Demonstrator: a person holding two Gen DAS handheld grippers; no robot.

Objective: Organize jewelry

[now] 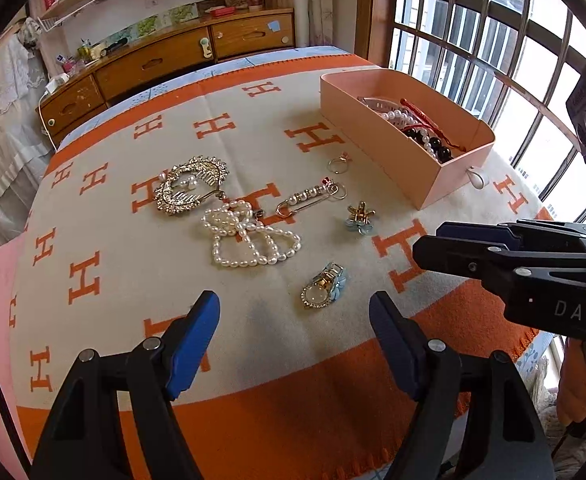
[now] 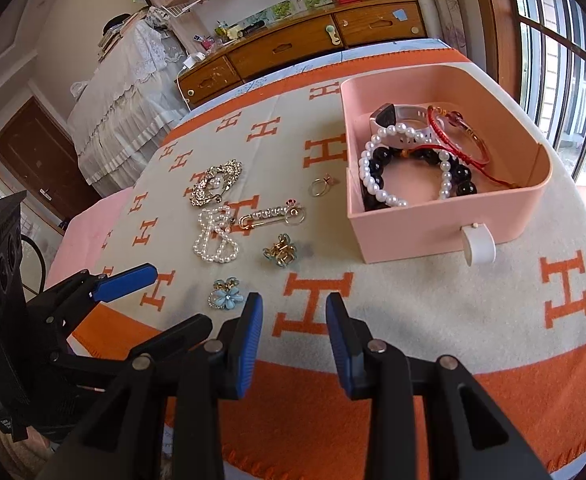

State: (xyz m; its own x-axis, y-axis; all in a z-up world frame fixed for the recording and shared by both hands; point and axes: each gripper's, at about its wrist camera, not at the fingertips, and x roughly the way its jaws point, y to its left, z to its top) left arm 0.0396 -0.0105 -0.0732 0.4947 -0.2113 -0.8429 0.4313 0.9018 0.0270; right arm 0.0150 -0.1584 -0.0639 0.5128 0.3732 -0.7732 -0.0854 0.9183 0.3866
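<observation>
My left gripper (image 1: 295,336) hangs with jaws wide and empty above the blanket (image 1: 125,264), just short of the blue flower clip (image 1: 325,286), while my right gripper (image 2: 295,334) holds a narrower empty gap, nearer me than the pink box (image 2: 445,224). That box holds bracelets (image 2: 405,172). To its left on the blanket lie the ring (image 2: 321,186), pearl pin (image 2: 273,216), pearl necklace (image 2: 213,240) and gold comb (image 2: 215,182).

Six loose pieces lie outside: one comb (image 1: 191,190), one pearl necklace (image 1: 249,238), one pin (image 1: 311,199), one ring (image 1: 339,164), two flower clips (image 1: 360,218) (image 1: 327,286). One pink box (image 2: 445,228) holds five.
</observation>
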